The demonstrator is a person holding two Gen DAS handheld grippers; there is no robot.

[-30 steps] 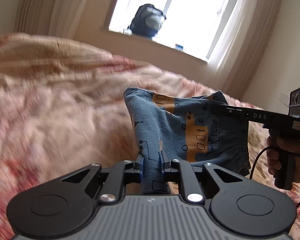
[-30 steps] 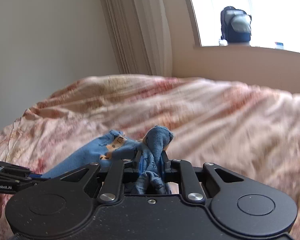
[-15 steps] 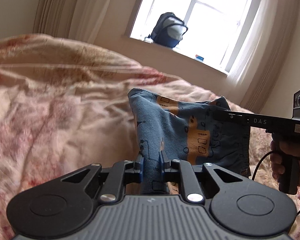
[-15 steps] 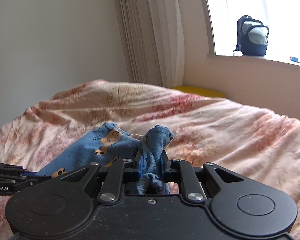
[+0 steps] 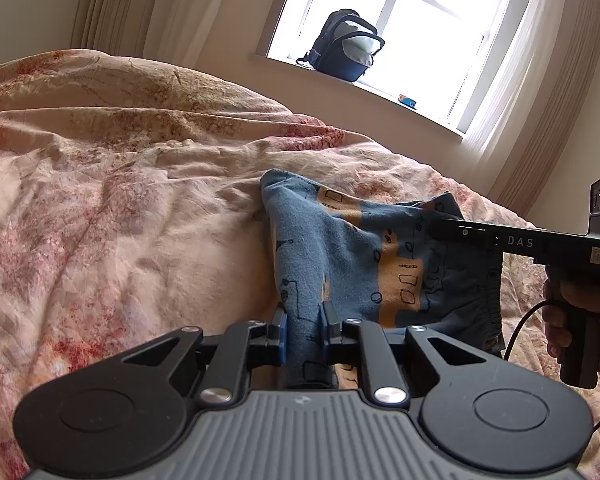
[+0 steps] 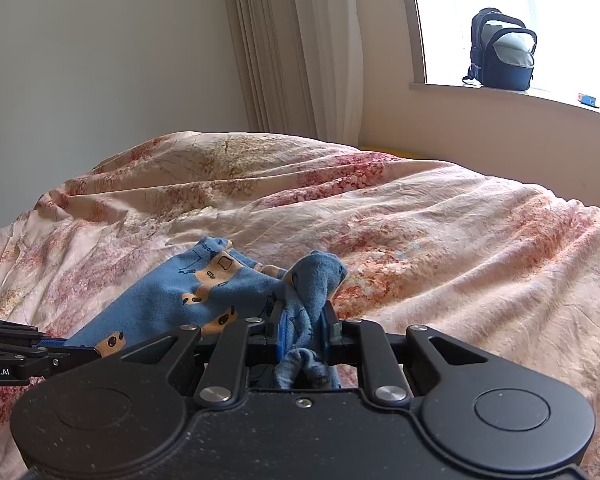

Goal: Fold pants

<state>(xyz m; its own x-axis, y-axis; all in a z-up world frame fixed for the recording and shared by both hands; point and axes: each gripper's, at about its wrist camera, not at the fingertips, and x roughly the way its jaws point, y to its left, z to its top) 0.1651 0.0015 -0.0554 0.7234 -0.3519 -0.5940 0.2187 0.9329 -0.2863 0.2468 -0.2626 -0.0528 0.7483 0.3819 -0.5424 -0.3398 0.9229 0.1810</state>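
We hold the blue patterned pants (image 5: 364,256) stretched over the floral duvet (image 5: 120,216), left gripper (image 5: 303,320) and right gripper (image 6: 303,318) each pinching bunched fabric. Next, we judge: lay them flat.

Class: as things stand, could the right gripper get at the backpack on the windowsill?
Probably not. The right gripper is shut on the blue pants, and the backpack sits far off on the windowsill, beyond the quilt-covered bed.
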